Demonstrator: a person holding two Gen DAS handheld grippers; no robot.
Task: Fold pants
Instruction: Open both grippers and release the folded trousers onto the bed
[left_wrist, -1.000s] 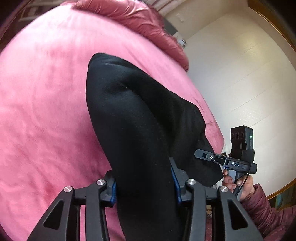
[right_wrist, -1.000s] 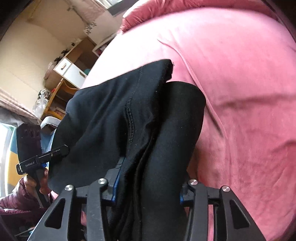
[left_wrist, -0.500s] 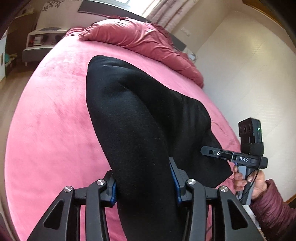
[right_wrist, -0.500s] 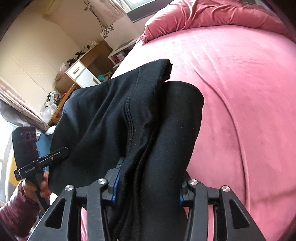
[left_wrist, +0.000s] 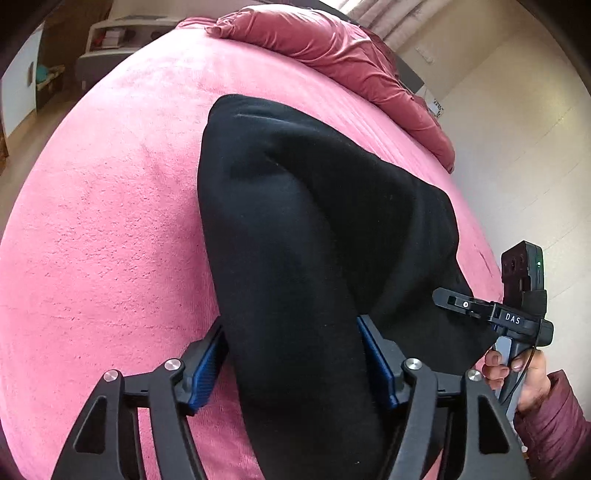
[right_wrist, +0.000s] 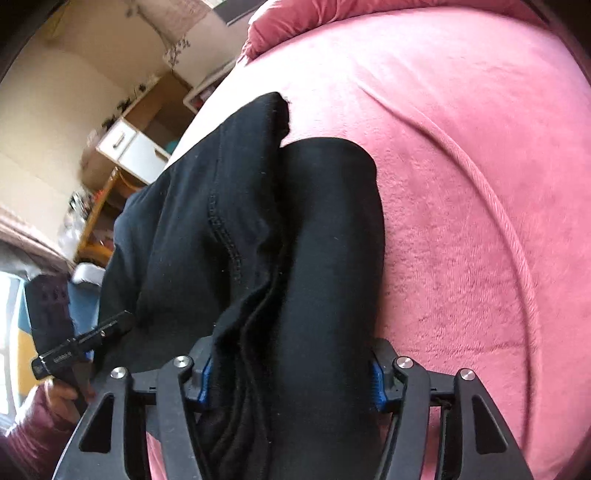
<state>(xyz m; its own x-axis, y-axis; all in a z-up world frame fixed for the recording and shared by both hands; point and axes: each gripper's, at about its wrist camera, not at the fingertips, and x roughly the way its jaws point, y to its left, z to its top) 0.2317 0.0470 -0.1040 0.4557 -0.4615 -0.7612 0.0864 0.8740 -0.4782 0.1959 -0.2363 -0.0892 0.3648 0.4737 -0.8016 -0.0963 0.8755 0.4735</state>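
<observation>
Our left tool (left_wrist: 291, 354) has just been opening, its blue pads clear of the black pants (left_wrist: 303, 236) between them; our right tool (right_wrist: 291, 373) has been opening too, pads at the cloth's edges, grip unclear. The pants lie across the pink bed (left_wrist: 110, 221).

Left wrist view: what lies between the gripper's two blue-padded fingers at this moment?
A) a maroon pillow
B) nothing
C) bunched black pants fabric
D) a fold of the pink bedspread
C: the black pants run down between the blue pads of the left gripper, over the pink bedspread.
</observation>
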